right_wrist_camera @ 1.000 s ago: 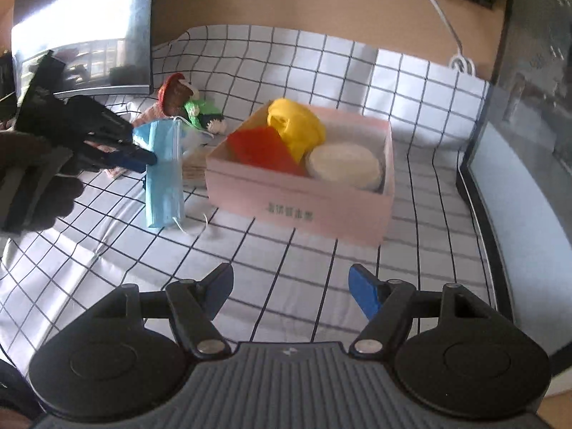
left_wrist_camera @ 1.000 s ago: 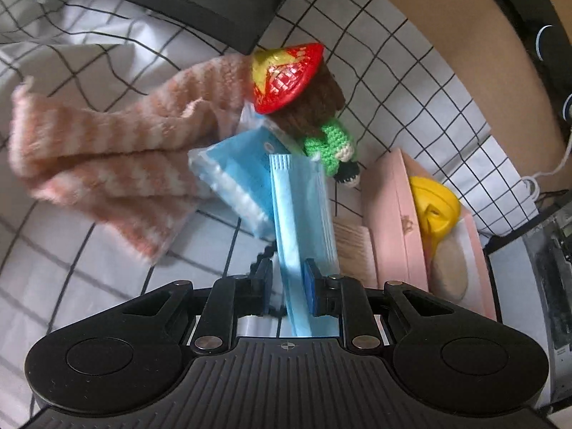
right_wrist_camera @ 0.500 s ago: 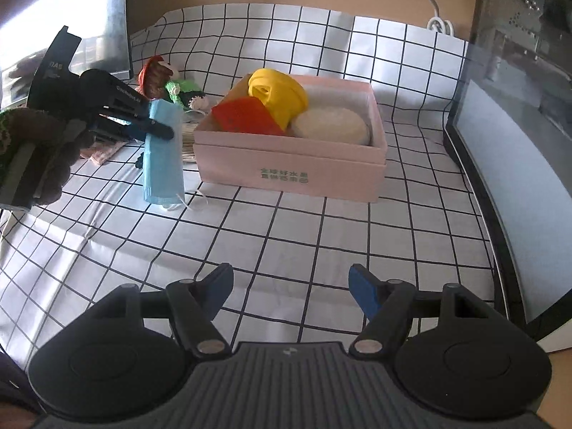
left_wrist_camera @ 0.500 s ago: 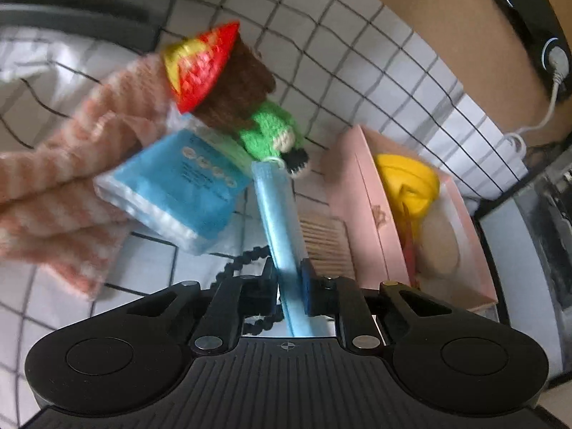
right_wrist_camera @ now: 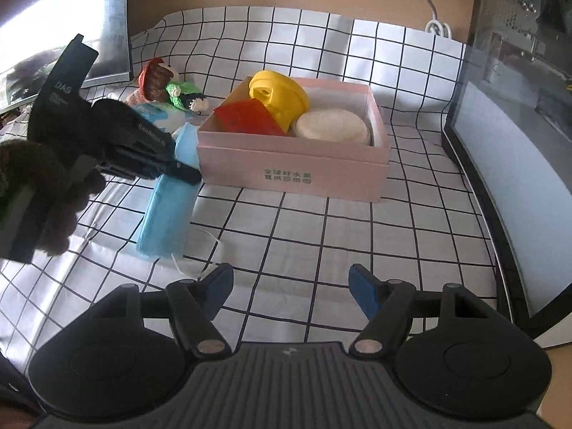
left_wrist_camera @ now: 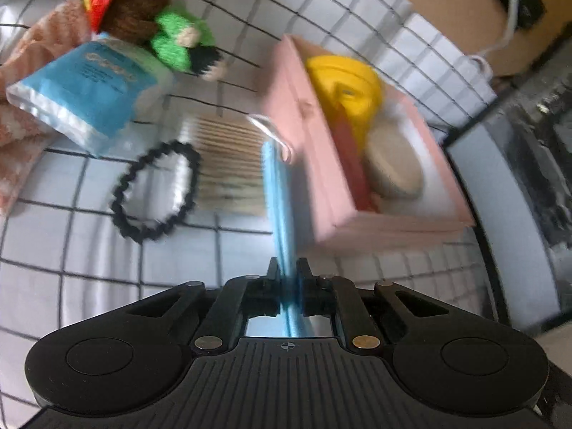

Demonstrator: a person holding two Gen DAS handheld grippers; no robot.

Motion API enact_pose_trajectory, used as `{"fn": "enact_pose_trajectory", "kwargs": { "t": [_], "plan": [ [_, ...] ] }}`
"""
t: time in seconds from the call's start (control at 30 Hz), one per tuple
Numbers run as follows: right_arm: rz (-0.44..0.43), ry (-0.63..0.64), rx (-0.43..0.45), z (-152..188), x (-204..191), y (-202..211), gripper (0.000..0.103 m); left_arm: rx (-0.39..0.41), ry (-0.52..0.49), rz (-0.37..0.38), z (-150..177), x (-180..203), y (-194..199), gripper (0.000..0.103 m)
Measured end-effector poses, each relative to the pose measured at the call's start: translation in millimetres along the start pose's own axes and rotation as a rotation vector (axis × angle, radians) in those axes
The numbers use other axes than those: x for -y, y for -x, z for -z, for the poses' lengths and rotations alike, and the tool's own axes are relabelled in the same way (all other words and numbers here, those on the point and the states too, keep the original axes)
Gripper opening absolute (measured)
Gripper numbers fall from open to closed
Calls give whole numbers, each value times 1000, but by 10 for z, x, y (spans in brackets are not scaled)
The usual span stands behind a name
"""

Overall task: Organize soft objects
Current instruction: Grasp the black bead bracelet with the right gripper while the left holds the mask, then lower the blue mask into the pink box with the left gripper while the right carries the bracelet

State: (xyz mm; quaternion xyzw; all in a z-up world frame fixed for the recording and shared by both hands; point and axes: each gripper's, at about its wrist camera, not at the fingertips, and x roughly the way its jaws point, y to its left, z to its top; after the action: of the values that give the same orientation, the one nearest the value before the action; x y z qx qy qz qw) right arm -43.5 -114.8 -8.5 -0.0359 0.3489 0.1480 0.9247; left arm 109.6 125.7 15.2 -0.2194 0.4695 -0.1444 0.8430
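Left of centre, right-wrist view: face mask (right_wrist_camera: 168, 203) hung lengthwise, apparently grazing the cloth.
Left gripper (right_wrist_camera: 186, 175): clamped on its upper edge.
Pink box (right_wrist_camera: 296, 164): just right.
Right gripper (right_wrist_camera: 289, 287): wide, empty, farther.

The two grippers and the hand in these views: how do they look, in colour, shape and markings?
Both are black plastic. The right gripper has a ribbed grey-black body, two round side discs, metal screws and blue finger pads. The left gripper carries white lettering on its side. The hand that carries it wears a dark, fuzzy glove.
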Motion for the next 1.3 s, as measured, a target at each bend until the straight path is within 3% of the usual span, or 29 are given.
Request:
{"fn": "enact_pose_trajectory", "kwargs": {
  "t": [0.1, 0.17, 0.2, 0.33, 0.47, 0.63, 0.77, 0.83, 0.87, 0.9, 0.93, 1.0, 1.13, 1.3],
  "plan": [
    [-4, -7, 18, -63, -10, -26, 71, 39, -7, 32, 172, -6, 179, 9],
    [-38, -11, 28, -149, -39, -68, 62, 50, 12, 44, 275, -48, 310, 9],
    [-70, -9, 27, -214, -67, -108, 52, 52, 17, 45, 364, -90, 389, 8],
    [-173, 29, 8, -472, -301, -324, 43, 89, 78, 2, 666, -354, 830, 8],
    [-256, 40, 12, -733, -659, -594, 42, 157, 178, -57, 903, -649, 1326, 8],
    [-207, 206, 93, -1119, -1217, -978, 42, 228, 265, -113, 1182, -860, 1863, 8],
    [-137, 272, 55, -1320, -1459, -1361, 41, 263, 294, -134, 1365, -956, 2133, 8],
    [-112, 288, 27, -1314, -1527, -1486, 22, 273, 310, -145, 1431, -993, 2215, 8],
    [-95, 297, 19, -1288, -1546, -1499, 17, 275, 318, -147, 1455, -1015, 2241, 8],
    [-76, 313, 31, -1263, -1577, -1480, 7, 274, 324, -146, 1469, -1031, 2247, 8],
    [-89, 324, 21, -1248, -1590, -1443, 6, 271, 325, -140, 1475, -1038, 2247, 8],
    [-149, 298, 4, -1218, -1539, -1295, 6, 257, 312, -119, 1461, -1024, 2212, 8],
    [-188, 300, 45, -1121, -1377, -804, 6, 202, 239, -55, 1385, -881, 2052, 8],
    [-174, 230, 71, -965, -999, -203, 6, 124, 93, 58, 1151, -514, 1771, 8]
  ]
}}
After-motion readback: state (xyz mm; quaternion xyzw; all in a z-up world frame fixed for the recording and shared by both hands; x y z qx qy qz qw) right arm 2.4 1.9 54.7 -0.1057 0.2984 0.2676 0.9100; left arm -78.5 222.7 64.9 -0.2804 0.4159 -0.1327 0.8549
